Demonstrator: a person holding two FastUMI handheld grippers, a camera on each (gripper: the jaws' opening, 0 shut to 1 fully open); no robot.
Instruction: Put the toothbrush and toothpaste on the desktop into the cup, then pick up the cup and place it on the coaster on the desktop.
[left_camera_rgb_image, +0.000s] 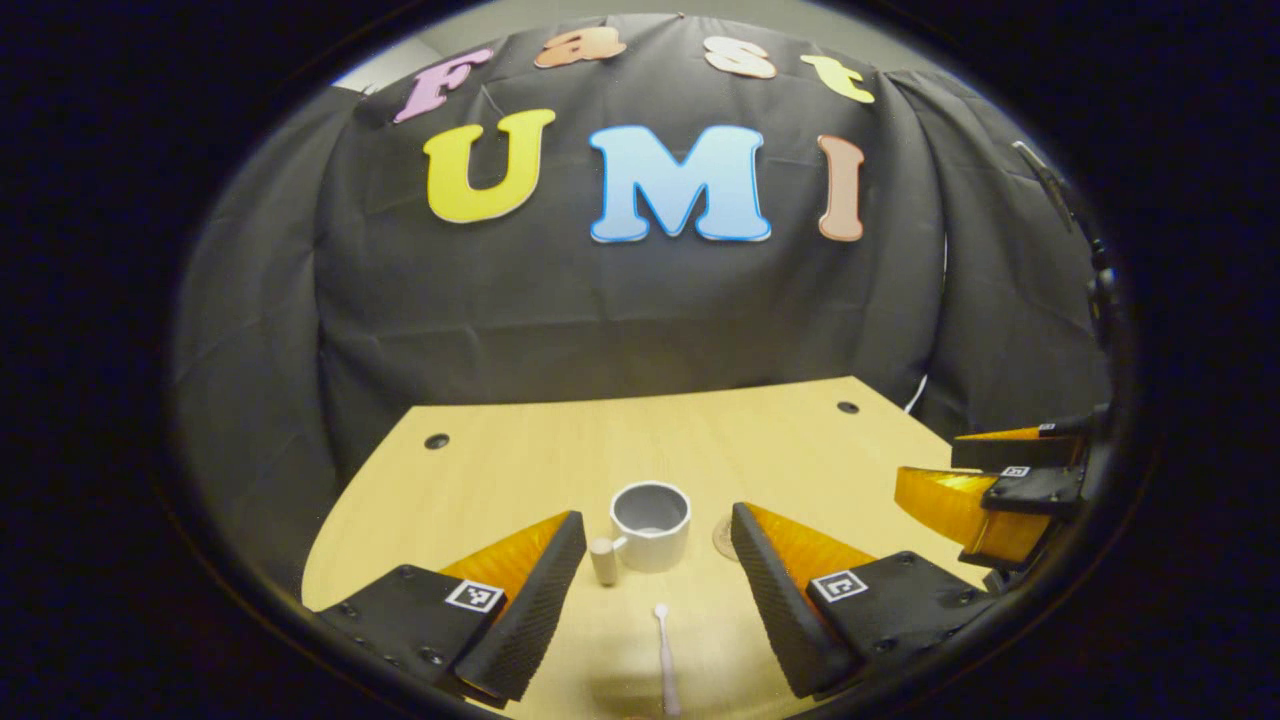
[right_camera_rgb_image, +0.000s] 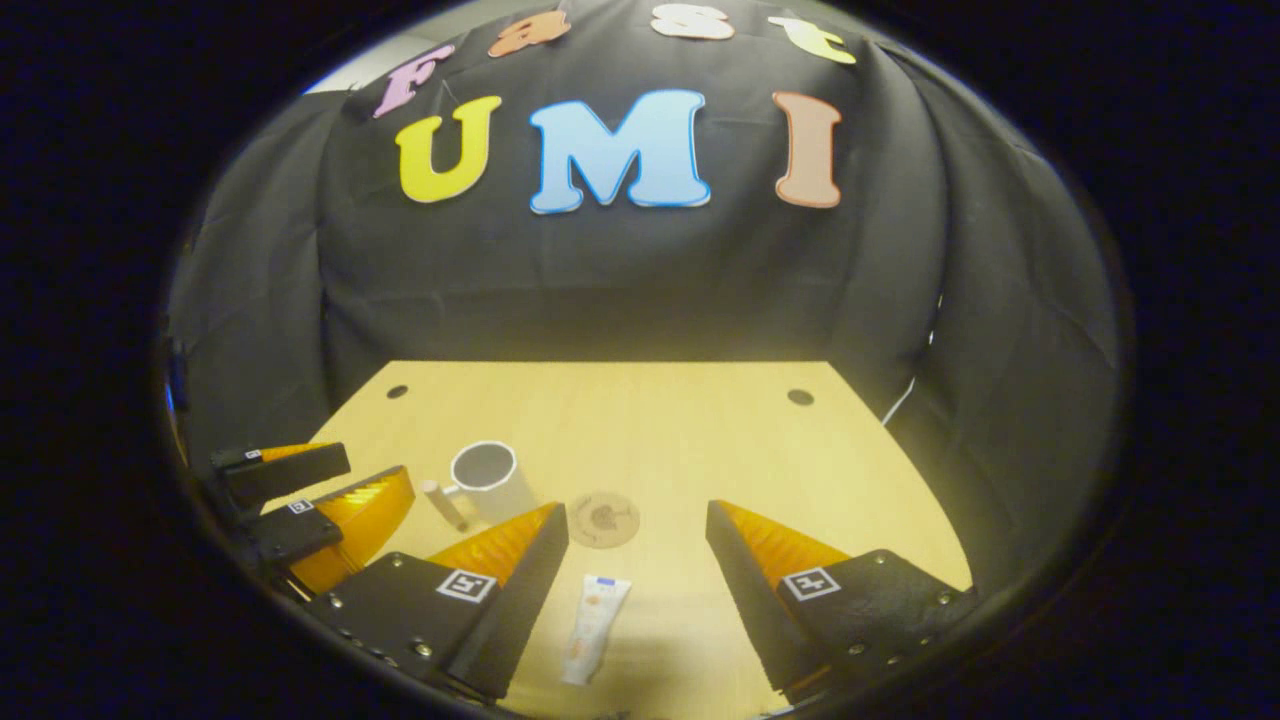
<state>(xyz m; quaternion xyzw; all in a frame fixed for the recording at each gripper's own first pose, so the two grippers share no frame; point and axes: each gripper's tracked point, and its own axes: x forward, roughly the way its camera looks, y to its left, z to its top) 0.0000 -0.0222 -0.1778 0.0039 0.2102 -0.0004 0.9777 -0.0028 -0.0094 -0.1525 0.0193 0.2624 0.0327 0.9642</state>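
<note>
Holding both claws above the desktop (left_camera_rgb_image: 500, 470), we have not yet started any step: the cup (left_camera_rgb_image: 650, 525) looks empty, and the toothbrush, the toothpaste and the coaster all lie untouched. So everything is left: two pick-ups, two drops into the cup, then the carry to the coaster.

Going left to right in the left gripper view, our left gripper (left_camera_rgb_image: 658, 585) is spread wide and grips nothing. The mug, with its stubby handle toward the left finger, stands ahead of the tips, between them and slightly to the left. The toothbrush (left_camera_rgb_image: 663, 655) lies flat between the fingers, below the cup; its long axis runs nearly along the claw's own line, the small head pointing forward toward the cup and the handle coming back to us. The coaster (left_camera_rgb_image: 724, 540) peeks out just beside the right finger, right of the cup.

In the right gripper view, our right gripper (right_camera_rgb_image: 636, 560) is likewise wide and empty. The toothpaste (right_camera_rgb_image: 592, 628) lies flat between its fingers, near the left one, its long axis leaning a little rightward from us, the capped end pointing forward toward the coaster, which sits just ahead between the tips.
</note>
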